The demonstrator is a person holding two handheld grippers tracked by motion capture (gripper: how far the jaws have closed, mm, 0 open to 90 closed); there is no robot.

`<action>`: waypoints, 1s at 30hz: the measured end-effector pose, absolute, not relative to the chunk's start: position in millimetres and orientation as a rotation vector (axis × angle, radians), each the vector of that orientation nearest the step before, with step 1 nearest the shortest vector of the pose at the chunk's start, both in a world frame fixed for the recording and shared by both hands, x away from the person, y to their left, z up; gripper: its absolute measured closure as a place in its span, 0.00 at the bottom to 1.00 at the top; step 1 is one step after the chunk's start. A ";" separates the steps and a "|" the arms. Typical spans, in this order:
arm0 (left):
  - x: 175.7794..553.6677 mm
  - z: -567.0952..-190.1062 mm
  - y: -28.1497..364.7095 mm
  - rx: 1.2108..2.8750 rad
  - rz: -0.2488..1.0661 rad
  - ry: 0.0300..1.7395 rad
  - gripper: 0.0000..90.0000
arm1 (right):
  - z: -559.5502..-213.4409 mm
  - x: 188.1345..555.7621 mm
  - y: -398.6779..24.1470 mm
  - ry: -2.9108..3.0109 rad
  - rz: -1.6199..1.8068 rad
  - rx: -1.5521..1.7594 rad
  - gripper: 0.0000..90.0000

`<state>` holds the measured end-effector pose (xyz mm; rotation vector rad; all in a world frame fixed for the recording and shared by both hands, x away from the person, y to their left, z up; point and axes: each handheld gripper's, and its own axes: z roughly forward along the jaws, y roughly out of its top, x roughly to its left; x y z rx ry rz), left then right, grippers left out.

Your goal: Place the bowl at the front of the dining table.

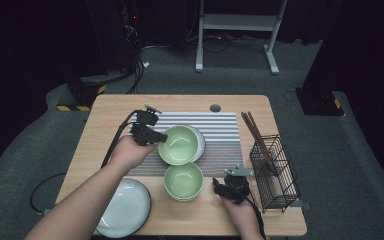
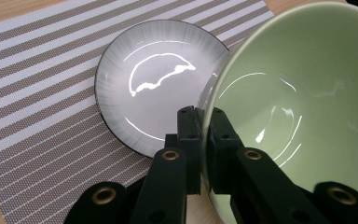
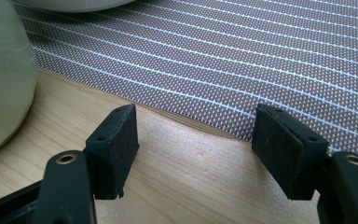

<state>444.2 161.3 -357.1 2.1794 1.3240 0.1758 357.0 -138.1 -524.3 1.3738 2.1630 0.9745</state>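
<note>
My left gripper (image 1: 156,137) is shut on the rim of a pale green bowl (image 1: 179,144), which it holds tilted above a grey plate (image 1: 200,142) on the striped placemat (image 1: 220,125). In the left gripper view the jaws pinch the green bowl's (image 2: 303,93) edge, with the grey plate (image 2: 158,88) just beyond. A second green bowl (image 1: 183,181) stands on the table near the front. My right gripper (image 1: 218,187) rests low to its right, open, nothing between its pads (image 3: 116,144); that bowl's side (image 3: 2,79) shows at the left of its view.
A larger grey plate (image 1: 126,206) lies at the front left of the wooden table (image 1: 110,107). A black wire basket (image 1: 275,172) holding chopsticks (image 1: 256,134) stands at the right edge. The placemat's (image 3: 242,60) front border runs just ahead of the right gripper.
</note>
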 end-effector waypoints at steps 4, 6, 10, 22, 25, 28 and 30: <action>448.0 -361.5 159.6 2.173 0.184 1.331 0.95 | -524.2 357.2 -138.2 2.167 0.976 1.373 0.34; 450.5 -363.2 159.3 2.171 0.182 1.339 0.95 | -524.2 357.3 -138.2 2.166 0.976 1.373 0.34; 456.9 -368.0 158.0 2.168 0.185 1.360 0.95 | -524.2 357.3 -138.3 2.167 0.977 1.373 0.34; 470.1 -378.7 155.1 2.142 0.155 1.389 0.95 | -524.2 357.4 -138.3 2.166 0.981 1.374 0.34; 472.1 -379.6 155.8 2.136 0.153 1.394 0.95 | -524.3 357.3 -138.1 2.167 0.979 1.373 0.34; 474.4 -380.7 156.6 2.134 0.159 1.403 0.95 | -524.3 357.3 -137.9 2.166 0.978 1.371 0.34; 476.6 -382.1 157.5 2.126 0.161 1.416 0.95 | -524.3 357.3 -137.9 2.165 0.976 1.371 0.34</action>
